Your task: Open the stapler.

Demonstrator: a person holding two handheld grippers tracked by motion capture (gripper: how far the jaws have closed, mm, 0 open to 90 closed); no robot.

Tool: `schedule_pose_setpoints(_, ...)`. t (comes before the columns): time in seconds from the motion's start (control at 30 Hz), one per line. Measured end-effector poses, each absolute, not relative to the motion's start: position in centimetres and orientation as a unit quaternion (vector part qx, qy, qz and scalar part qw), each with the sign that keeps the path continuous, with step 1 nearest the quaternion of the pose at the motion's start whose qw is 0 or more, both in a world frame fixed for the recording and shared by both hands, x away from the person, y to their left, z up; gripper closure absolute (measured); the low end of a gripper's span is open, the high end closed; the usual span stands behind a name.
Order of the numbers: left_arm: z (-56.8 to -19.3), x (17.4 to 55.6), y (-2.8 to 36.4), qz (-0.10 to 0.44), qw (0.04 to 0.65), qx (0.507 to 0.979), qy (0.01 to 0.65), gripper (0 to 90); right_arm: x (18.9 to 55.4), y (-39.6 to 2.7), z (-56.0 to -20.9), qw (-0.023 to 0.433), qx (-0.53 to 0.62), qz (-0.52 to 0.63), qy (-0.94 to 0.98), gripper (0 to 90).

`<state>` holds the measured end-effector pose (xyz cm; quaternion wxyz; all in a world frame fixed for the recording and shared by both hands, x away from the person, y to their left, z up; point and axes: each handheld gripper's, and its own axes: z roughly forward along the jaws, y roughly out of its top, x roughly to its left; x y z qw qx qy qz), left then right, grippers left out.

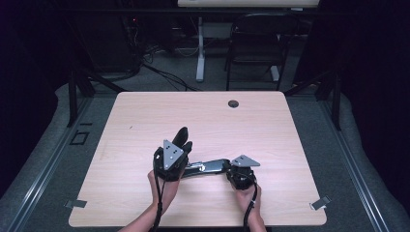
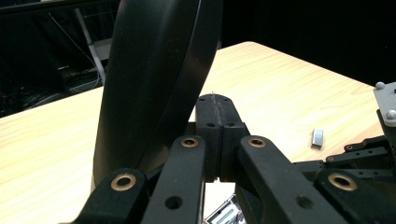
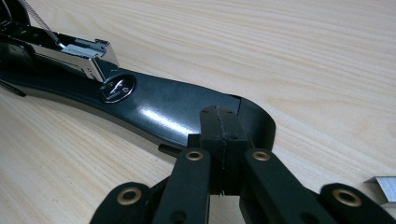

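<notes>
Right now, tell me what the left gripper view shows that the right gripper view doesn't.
Left gripper view: the stapler's raised black lid beside the left tool, and the dark room past the table. Right gripper view: the stapler's base, its metal magazine and the anvil, with the right tool over the base's end. Shared: shut jaws, the table's wood, a staple strip.

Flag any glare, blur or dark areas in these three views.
High view: table evenly lit, surroundings nearly black, whole frame soft. Left gripper view: stapler top close up and blurred, with a bright edge highlight; staple strip small and soft. Right gripper view: glare patch on the stapler base; wood grain sharp nearby, softer farther off.
</notes>
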<state>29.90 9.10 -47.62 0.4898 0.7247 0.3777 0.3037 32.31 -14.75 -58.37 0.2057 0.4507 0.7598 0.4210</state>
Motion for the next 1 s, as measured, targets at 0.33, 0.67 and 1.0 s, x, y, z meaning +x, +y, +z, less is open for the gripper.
schedule_pose_setpoints(0.33,-48.0,29.6,9.6,0.309,0.497,0.712,0.389,90.0,32.3,-14.8,-58.4,0.208,0.450,0.418,0.762,90.0)
schedule_pose_setpoints(0.67,-47.9,29.6,11.0,0.308,0.509,0.695,0.404,90.0,32.3,-14.7,-58.3,0.208,0.450,0.416,0.762,90.0)
schedule_pose_setpoints(1.0,-48.1,29.6,11.7,0.310,0.514,0.682,0.417,90.0,32.3,-14.7,-58.3,0.208,0.448,0.413,0.765,90.0)
